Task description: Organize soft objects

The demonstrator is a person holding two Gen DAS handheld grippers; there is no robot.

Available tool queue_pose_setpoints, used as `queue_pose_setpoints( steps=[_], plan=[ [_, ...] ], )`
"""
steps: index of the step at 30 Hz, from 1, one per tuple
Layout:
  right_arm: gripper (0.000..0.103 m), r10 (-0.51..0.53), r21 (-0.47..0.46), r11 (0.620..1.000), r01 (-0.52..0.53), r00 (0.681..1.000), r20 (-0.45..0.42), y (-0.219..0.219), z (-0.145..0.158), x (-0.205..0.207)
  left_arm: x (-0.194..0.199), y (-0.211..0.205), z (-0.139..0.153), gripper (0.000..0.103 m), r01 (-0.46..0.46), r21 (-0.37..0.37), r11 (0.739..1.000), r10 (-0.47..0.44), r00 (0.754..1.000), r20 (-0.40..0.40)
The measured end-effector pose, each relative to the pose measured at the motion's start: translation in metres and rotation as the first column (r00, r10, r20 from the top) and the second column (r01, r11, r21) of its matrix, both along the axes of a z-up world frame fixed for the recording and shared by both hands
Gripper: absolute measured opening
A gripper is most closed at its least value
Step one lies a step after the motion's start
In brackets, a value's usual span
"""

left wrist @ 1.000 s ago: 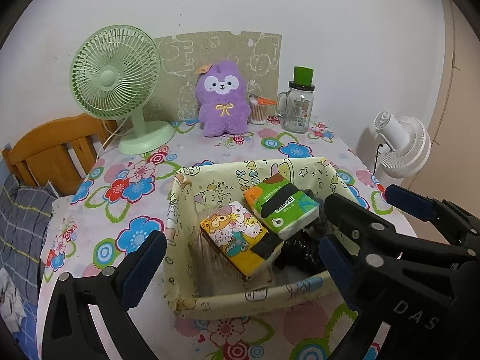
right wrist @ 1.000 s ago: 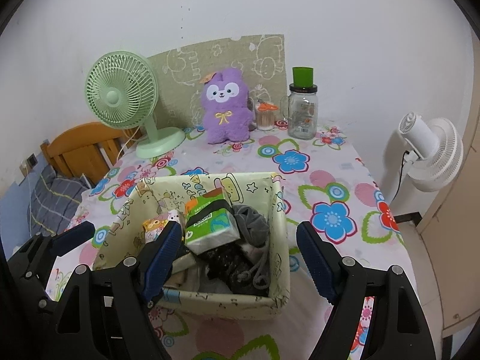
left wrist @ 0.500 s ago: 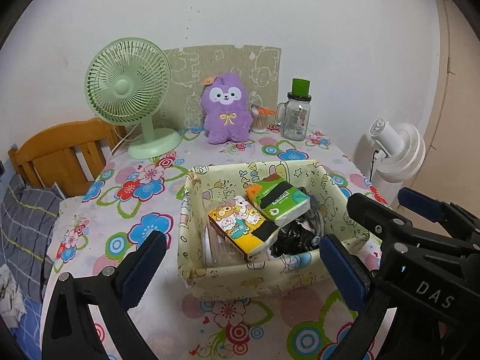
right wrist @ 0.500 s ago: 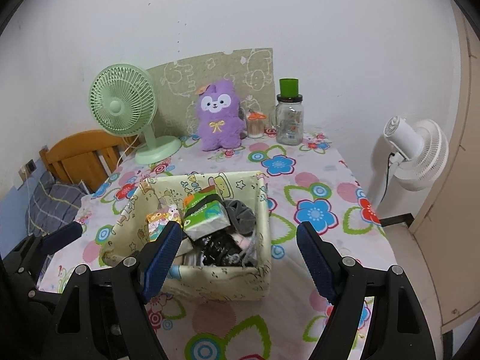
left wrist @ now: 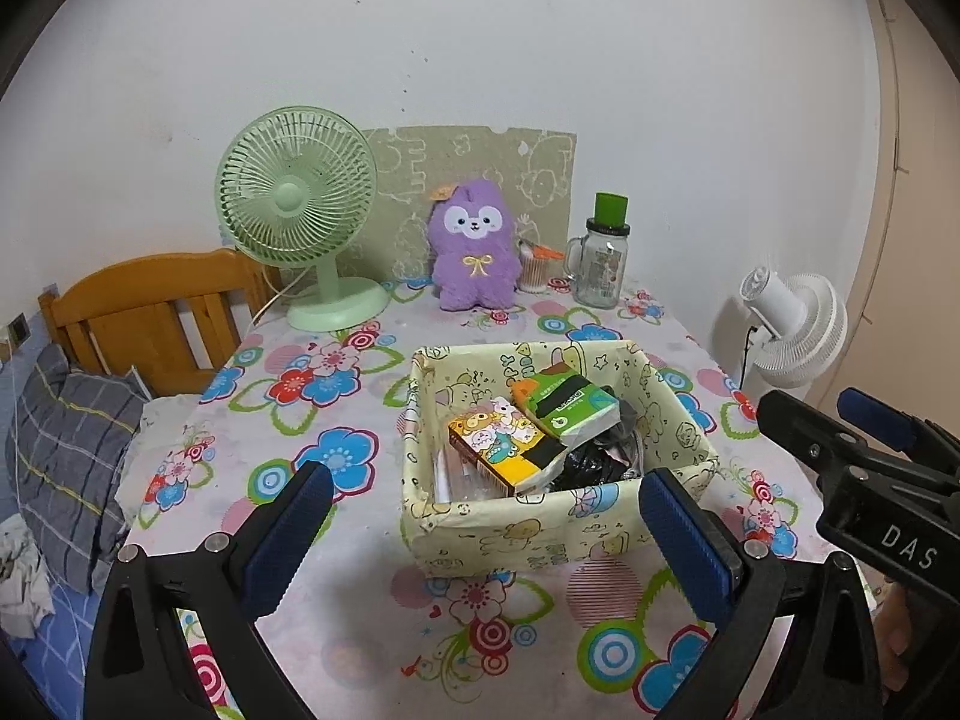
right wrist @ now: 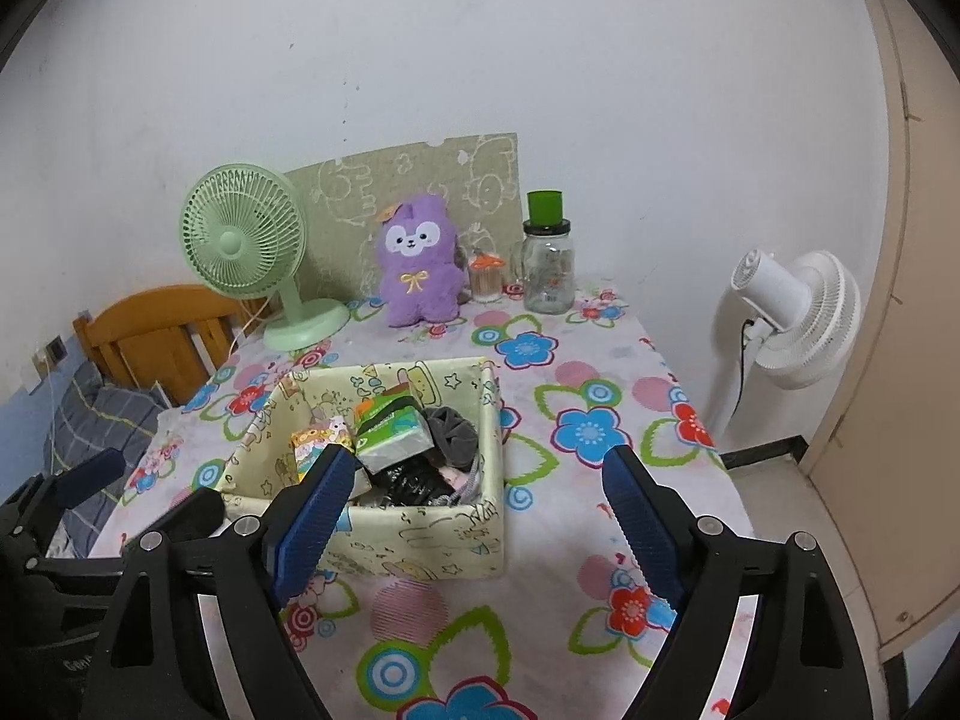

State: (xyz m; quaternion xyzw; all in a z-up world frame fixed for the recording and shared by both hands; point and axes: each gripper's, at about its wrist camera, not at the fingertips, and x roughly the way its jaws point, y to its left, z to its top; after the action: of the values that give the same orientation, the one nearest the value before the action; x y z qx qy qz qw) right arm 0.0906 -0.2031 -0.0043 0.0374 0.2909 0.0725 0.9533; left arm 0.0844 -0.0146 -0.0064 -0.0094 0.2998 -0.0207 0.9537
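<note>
Withdrawn since before: our left gripper (left wrist: 480, 516) and right gripper (right wrist: 480, 516), both agape, empty. Fabric bin (left wrist: 540, 516), frame centre, packed. Next, we judge: purple plush (left wrist: 476, 252), upper centre.

Tablecloth (left wrist: 336, 630): white ground, printed with blue, red and pink flowers, green leaf outlines and ringed circles; fabric basket (left wrist: 540, 531): pale yellow with cartoon line drawings; tissue pack (left wrist: 567, 405): green, with orange corner and black band; second tissue pack (left wrist: 501, 444): orange-yellow with cartoon animals; plush toy (left wrist: 476, 252): purple, white face, yellow bow; desk fan (left wrist: 297, 204): pale green; jar (left wrist: 600, 264): clear glass, green cap; standing fan (right wrist: 792, 318): white; left gripper (left wrist: 486, 525) and right gripper (right wrist: 480, 510): black frames, blue finger pads.
</note>
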Motion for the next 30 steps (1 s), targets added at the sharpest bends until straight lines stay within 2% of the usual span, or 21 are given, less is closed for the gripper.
queue_pose_setpoints(
  steps=[4, 11, 30],
  plan=[
    [0.087, -0.010, 0.003, 1.000, 0.009, 1.000, 0.021, -0.005, 0.007, -0.014, -0.011, 0.004, 0.005, 0.103, -0.008, -0.007, 1.000, 0.008, 1.000, 0.021],
    [0.093, -0.017, 0.007, 1.000, 0.017, 0.997, 0.074, -0.009, 0.019, -0.037, -0.028, 0.010, 0.015, 0.103, -0.003, -0.033, 0.999, 0.005, 0.999, 0.053],
    [0.097, -0.052, 0.024, 0.998, 0.050, 0.991, 0.120, -0.012, 0.021, -0.066, -0.061, 0.015, 0.022, 0.103, 0.012, -0.030, 0.999, -0.008, 0.992, 0.130]
  ],
)
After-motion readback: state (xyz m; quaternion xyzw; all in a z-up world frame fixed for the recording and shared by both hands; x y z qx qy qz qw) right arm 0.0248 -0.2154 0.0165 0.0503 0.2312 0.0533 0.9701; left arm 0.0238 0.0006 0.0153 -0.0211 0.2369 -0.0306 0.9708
